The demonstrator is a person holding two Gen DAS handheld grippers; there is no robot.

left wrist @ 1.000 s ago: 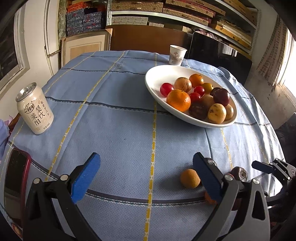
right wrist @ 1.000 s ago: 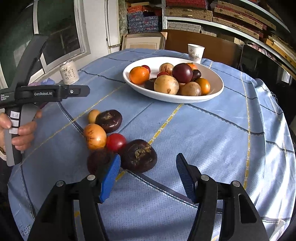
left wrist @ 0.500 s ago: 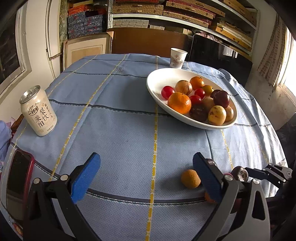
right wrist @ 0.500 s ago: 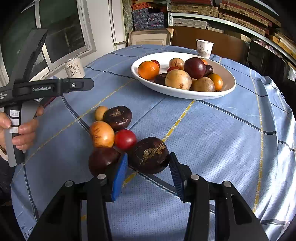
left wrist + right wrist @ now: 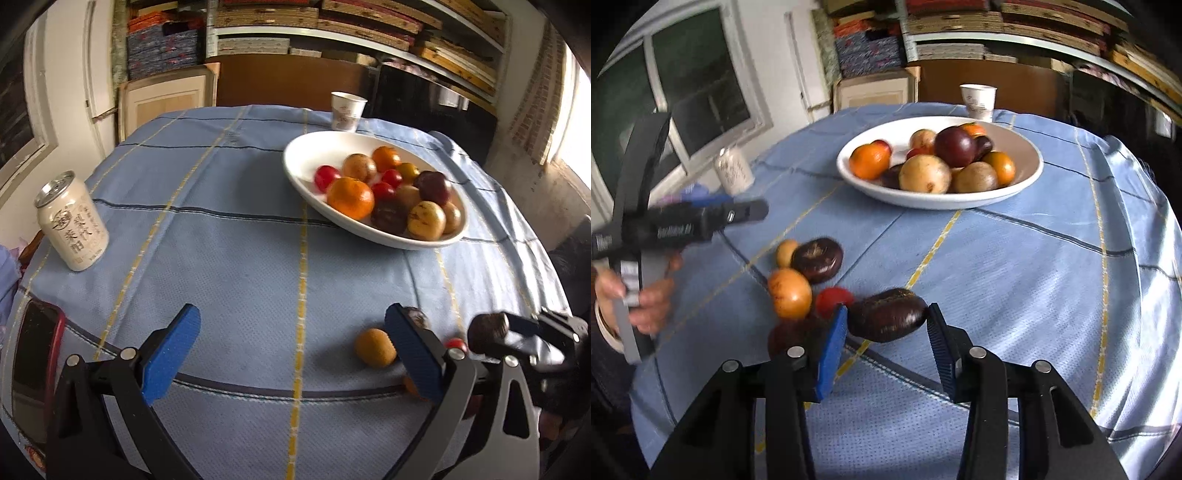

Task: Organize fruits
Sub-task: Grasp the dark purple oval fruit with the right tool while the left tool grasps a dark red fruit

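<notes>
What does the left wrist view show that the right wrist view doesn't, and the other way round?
Only the left wrist view shows the red phone at the table edge and the open left gripper over bare tablecloth. Only the right wrist view shows the window, the orange-yellow fruit in full and the right gripper closed on the dark purple fruit. Both show the white bowl of fruit, the paper cup, the drink can and the small tan fruit.

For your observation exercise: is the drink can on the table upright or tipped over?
Upright. The drink can stands on its base on the blue tablecloth, top rim facing up.
</notes>
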